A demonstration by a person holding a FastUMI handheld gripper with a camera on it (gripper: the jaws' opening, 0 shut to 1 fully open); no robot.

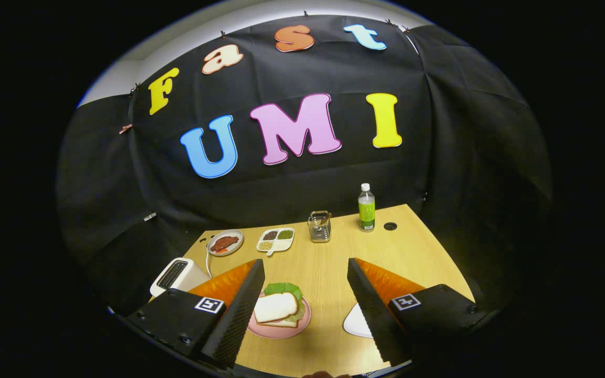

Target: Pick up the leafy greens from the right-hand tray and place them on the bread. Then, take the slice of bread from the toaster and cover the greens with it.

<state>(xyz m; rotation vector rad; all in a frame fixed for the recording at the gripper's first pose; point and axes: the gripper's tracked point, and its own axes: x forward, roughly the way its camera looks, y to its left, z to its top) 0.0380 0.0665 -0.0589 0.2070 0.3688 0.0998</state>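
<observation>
Currently the gripper (302, 310) is released, fingers spread wide apart above the pale wooden bench (334, 262), grasping nothing. Between the fingers, nearer the left one, sits the round pink plate (281, 329); on it a white bread slice (276, 307) lies on top of the leafy greens (283, 288), with a lower slice under them. White toaster (176, 275) stands at far left. White right-hand tray (356, 321) lies beside the right finger. Green bottle (366, 209) stands far right.

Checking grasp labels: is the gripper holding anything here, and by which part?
Nothing held. The gripper is open, fingers spread above the wooden table; the white bread slice lies on the greens on the pink plate.
</observation>
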